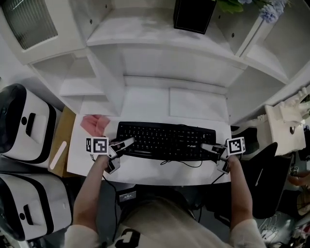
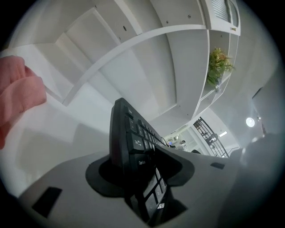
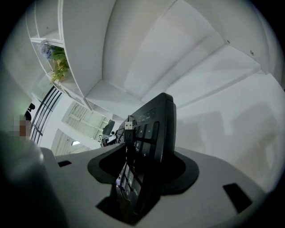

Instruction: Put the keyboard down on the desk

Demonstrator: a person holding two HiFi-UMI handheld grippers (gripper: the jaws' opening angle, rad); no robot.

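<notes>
Long black keyboard [image 1: 167, 140] looks like matt plastic, the white desk [image 1: 193, 104] is smooth with a dull sheen, and the crumpled pink cloth [image 1: 94, 124] by its left edge looks soft.

The pink cloth [image 2: 18, 95] runs off the left gripper view's left edge, the black box [image 1: 193, 14] on the far shelf [image 1: 140, 30] is cropped at top, and legends on the keyboard [image 1: 167, 140] are too small to read.

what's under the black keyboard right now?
White desk top shows around the black keyboard, with its thin black cable trailing out in front. Anything directly beneath it is covered.
</notes>
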